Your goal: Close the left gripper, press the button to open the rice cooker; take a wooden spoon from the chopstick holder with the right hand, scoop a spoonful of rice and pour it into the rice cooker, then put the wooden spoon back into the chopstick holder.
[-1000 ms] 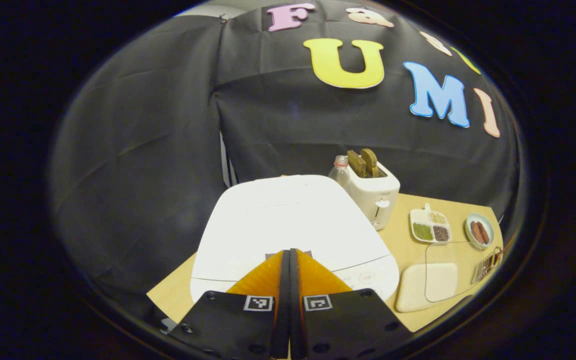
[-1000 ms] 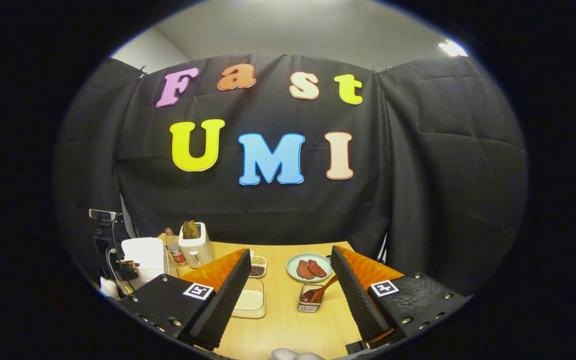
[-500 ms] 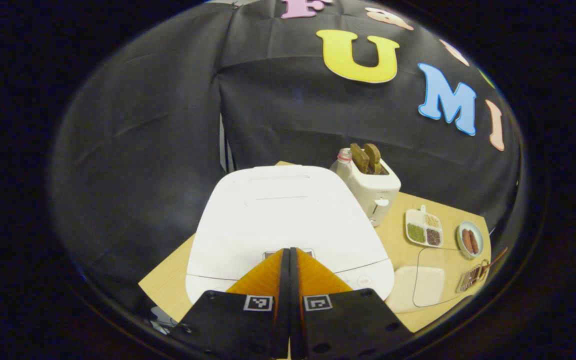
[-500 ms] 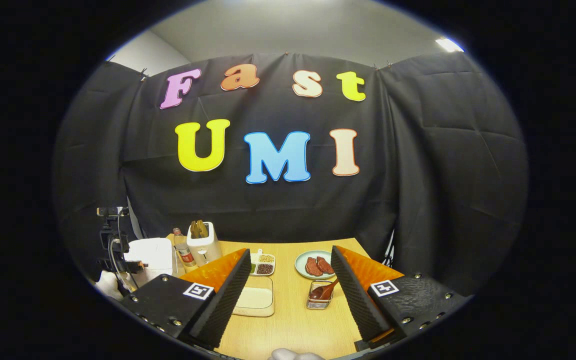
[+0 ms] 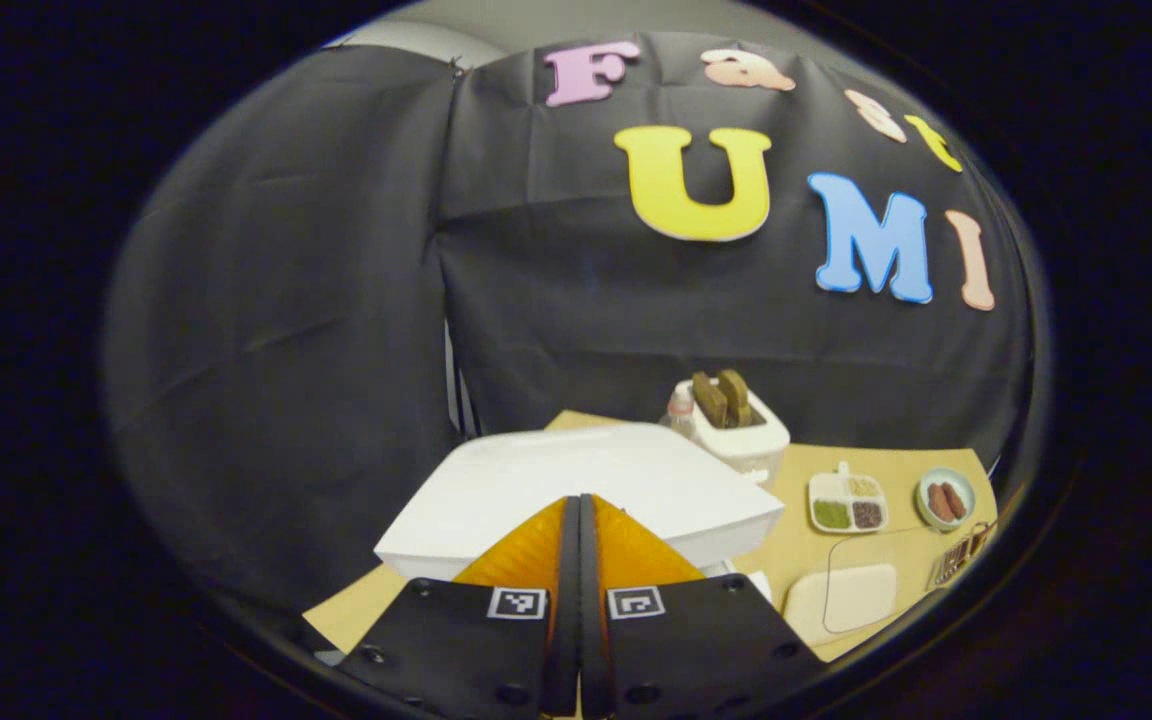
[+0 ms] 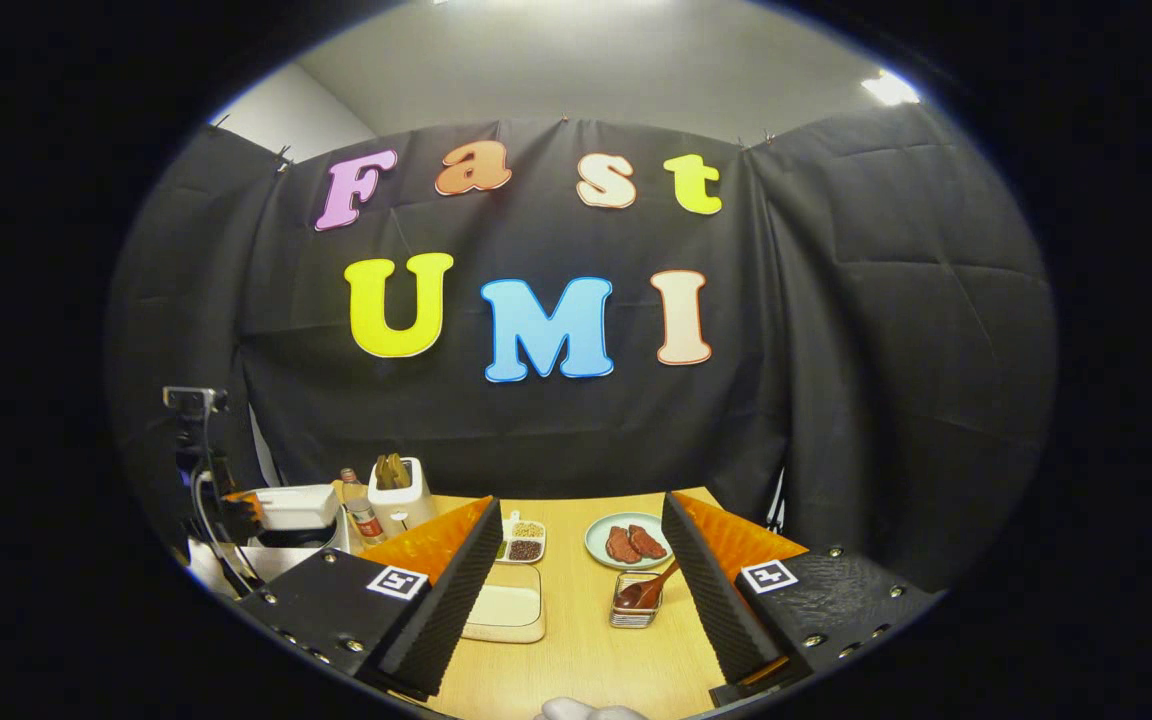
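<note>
In the left gripper view, the left gripper (image 5: pixel 579 520) had its fingers pressed flat together with nothing between them, their tips at the front edge of the rice cooker (image 5: pixel 586 485). The cooker's white lid (image 5: pixel 576 470) was tilted up off the body. Beyond it stood a white toaster (image 5: pixel 736 435) with two brown slices in its slots, a bottle just behind it.

In the right gripper view, the right gripper (image 6: pixel 576 560) hung over the tabletop (image 6: pixel 576 650) with its fingers spread wide and empty. Between them, near the right finger, sat the chopstick holder (image 6: pixel 634 608), with the wooden spoon (image 6: pixel 648 590) leaning in it, handle up to the right. To its left lay a shallow tray of rice (image 6: pixel 506 606). Farther back were a divided dish of grains (image 6: pixel 519 540) and a plate (image 6: pixel 626 540) with brown pieces.
</note>
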The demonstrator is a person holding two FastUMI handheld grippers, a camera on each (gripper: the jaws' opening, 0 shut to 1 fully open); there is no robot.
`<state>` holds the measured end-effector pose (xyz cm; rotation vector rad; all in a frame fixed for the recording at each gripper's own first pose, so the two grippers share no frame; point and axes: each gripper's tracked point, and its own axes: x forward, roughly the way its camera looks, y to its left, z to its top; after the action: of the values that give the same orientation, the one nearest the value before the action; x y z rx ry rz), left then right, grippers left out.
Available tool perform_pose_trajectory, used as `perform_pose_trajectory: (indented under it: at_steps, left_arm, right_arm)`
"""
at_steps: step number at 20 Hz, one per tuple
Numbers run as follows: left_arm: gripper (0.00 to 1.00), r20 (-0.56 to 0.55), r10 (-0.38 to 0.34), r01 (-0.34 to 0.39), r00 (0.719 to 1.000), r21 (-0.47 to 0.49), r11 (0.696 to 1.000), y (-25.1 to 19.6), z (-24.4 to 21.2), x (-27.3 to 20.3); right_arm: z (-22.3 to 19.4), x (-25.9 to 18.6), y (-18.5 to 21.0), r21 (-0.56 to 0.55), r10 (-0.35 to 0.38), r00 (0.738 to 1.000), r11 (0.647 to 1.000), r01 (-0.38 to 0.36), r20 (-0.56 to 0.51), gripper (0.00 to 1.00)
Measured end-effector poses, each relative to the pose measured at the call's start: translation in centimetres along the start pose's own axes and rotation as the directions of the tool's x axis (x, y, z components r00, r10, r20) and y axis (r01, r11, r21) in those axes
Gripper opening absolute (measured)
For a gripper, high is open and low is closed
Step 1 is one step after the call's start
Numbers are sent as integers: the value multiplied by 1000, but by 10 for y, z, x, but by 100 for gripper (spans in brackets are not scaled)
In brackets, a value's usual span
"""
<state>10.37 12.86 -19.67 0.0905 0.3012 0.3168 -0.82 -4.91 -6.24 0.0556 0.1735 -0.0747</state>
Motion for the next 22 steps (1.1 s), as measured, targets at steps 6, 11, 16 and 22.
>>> perform_pose_trajectory:
  at_steps: [6,11,16,22]
  left_arm:
    - [9,207,-203,211,957,-15,977,-56,112,-96]
    - [22,256,-292,285,921,68,956,-85,125,-151]
    - [75,284,-324,320,902,62,945,-91,116,-181]
    - [98,273,-352,357,895,34,933,-105,110,-197]
  right_arm:
    - [6,5,-1,39,-5,1000,999,5,22,98]
    - [1,11,-13,35,-31,999,999,30,21,98]
    - [-10,17,-30,49,-74,997,996,73,14,98]
    - [-39,19,-39,82,-71,997,994,72,-11,98]
